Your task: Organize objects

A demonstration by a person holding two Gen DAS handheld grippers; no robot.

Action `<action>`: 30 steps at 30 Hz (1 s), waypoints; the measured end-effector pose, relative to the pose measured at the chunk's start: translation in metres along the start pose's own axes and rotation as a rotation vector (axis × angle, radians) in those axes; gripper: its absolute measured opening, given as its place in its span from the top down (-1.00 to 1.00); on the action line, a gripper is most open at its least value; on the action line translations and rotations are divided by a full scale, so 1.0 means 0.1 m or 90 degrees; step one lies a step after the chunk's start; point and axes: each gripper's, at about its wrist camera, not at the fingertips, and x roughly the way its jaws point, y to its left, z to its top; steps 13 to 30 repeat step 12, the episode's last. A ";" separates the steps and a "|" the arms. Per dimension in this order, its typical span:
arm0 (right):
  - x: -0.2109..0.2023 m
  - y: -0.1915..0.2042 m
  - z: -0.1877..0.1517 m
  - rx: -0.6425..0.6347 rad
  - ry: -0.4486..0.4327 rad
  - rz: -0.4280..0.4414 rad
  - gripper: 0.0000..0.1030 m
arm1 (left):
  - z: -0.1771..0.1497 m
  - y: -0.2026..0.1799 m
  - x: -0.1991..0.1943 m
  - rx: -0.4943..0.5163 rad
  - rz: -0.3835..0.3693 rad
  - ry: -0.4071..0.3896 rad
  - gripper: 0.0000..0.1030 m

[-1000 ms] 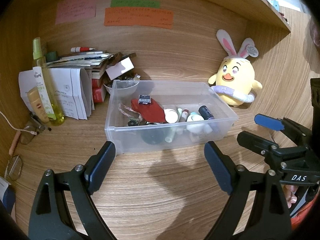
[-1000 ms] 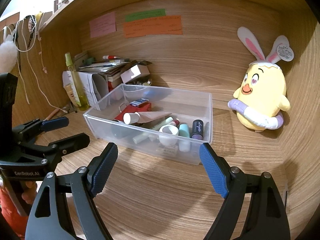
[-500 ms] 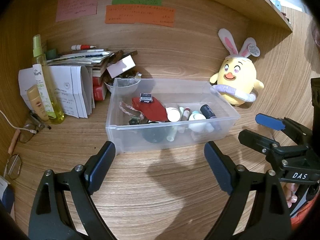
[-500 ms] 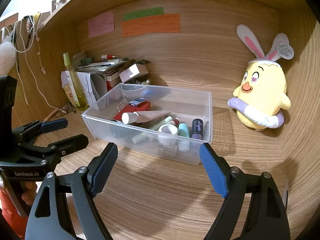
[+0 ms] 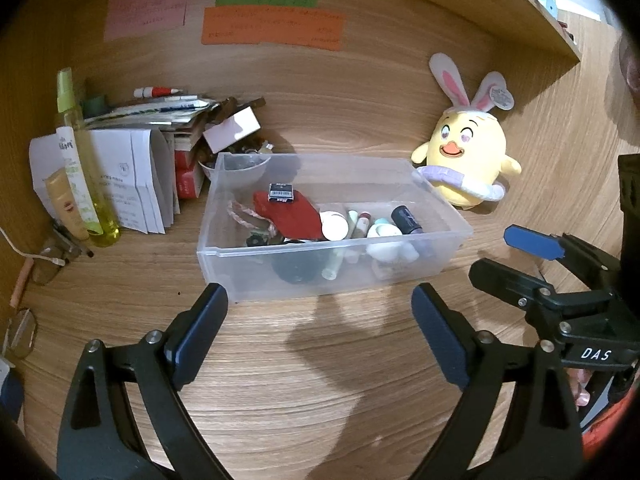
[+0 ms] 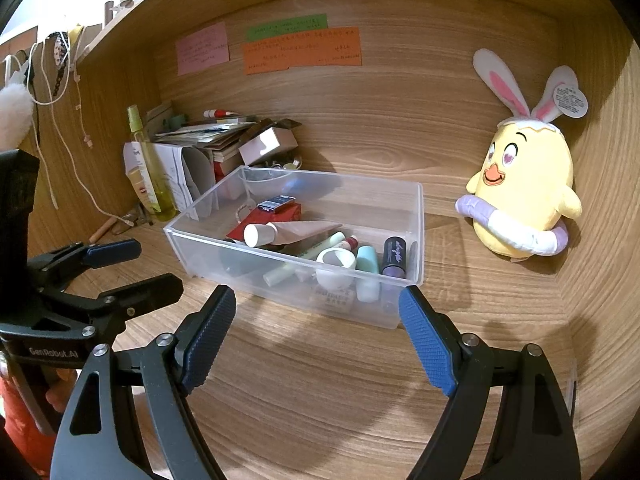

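Clear bin (image 5: 328,276) mid-bench: rigid, light, slick walls; grip the rim. Left gripper (image 5: 320,320) and right gripper (image 6: 316,328) jaws wide, empty.

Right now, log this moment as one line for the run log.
left gripper: open, empty | right gripper: open, empty | clear plastic bin: on wooden desk, ahead of both | yellow plush chick: right of bin

Wooden desk (image 5: 320,380), grain running across. Directly on it: clear bin (image 5: 248,276) near the middle; plush chick (image 5: 468,160) to its right, against the back wall. Left of the bin, folded papers (image 5: 128,176), a yellow spray bottle (image 5: 86,184) and a small tube (image 5: 66,204), all upright. Glasses (image 5: 48,260) and a white cable (image 5: 24,252) at the far left edge.
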 end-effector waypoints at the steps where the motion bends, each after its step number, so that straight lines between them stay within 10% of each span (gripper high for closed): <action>1: 0.00 0.00 0.00 0.001 0.000 0.001 -0.59 | 0.00 -0.01 -0.01 0.003 0.002 -0.001 -0.85; 30: -0.01 0.01 -0.03 -0.001 0.000 0.002 -0.59 | 0.00 -0.02 -0.06 -0.003 0.004 -0.010 -0.88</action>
